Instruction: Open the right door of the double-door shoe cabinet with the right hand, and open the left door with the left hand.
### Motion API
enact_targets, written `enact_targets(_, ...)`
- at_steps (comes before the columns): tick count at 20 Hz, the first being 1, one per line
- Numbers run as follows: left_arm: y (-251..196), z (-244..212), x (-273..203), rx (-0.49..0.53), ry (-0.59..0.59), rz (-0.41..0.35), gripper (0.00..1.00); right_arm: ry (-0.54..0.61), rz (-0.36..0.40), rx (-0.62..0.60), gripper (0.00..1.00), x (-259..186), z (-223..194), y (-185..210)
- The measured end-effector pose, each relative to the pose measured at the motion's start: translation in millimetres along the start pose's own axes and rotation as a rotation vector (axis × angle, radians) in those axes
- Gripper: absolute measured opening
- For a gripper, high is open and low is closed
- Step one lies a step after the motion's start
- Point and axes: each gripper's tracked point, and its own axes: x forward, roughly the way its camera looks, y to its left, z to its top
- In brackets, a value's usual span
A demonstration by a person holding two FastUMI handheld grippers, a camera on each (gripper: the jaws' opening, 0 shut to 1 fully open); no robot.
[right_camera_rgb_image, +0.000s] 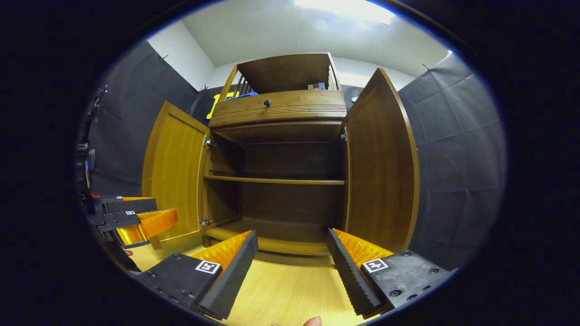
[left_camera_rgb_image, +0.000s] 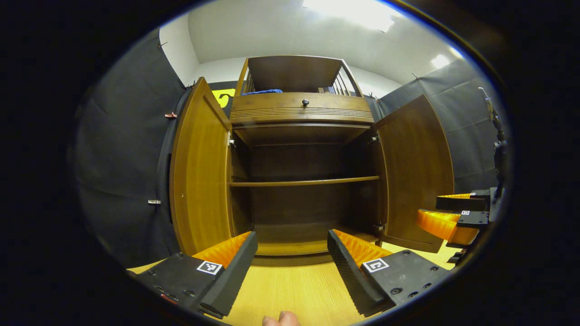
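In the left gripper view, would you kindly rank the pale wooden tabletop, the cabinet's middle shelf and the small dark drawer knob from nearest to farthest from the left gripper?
1. Pale wooden tabletop: directly under the open left gripper, nearest.
2. Brown middle shelf: inside the open brown shoe cabinet, straight ahead.
3. Small dark round drawer knob: on the drawer front above the compartment, highest and farthest.

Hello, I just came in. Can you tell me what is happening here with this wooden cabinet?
A person holds a two-finger gripper in each hand in front of a wooden shoe cabinet. Both doors are already swung open: the left door and the right door. Inside, a shelf looks bare. The left gripper and the right gripper are both open, hold nothing, and sit apart from the doors, above the light wooden floor.
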Motion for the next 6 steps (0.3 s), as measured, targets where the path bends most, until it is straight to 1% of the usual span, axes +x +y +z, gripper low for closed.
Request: enact_targets(6,-0.2,-1.0,-0.3,0.005,-0.002,0.002,0.96,-0.001,-0.007,-0.002,0.98,0.3,-0.2,-1.8)
